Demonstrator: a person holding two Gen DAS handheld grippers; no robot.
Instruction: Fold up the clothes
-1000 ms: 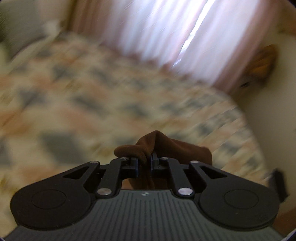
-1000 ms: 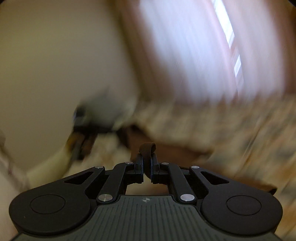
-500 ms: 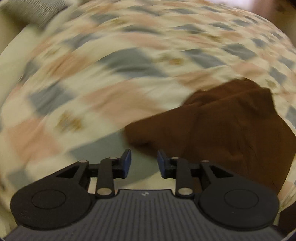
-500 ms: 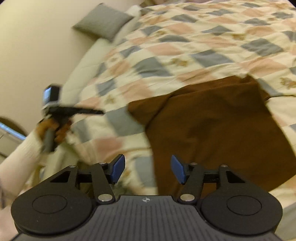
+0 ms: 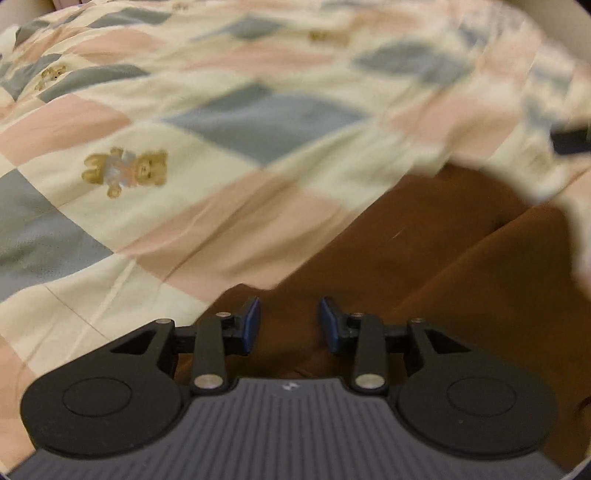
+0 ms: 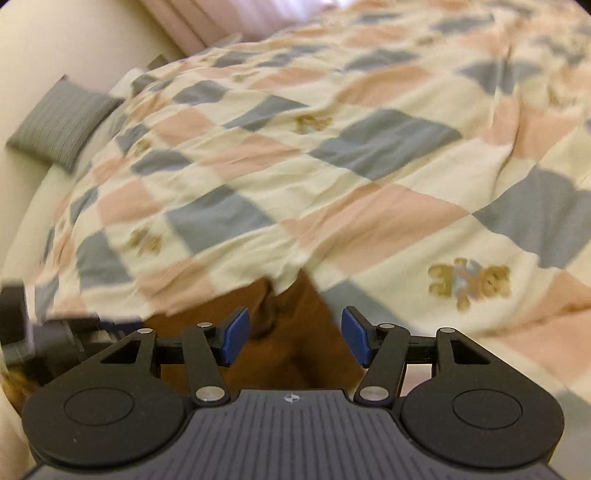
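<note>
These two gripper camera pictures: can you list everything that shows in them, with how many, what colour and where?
brown garment: one, dark brown, lying on the quilt under both grippers, partly hidden by them
quilt: one, cream, pink and grey-blue checks with small teddy bears, covering the bed
cushion: one, grey striped, at the far left edge of the bed in the right view
curtain: pale pink, count unclear, beyond the bed
left gripper: one, black with blue pads, jaws apart over the garment, just been opening, nothing pinched
right gripper: one, black with blue pads, jaws wider apart, garment fold between them, unpinched
</note>
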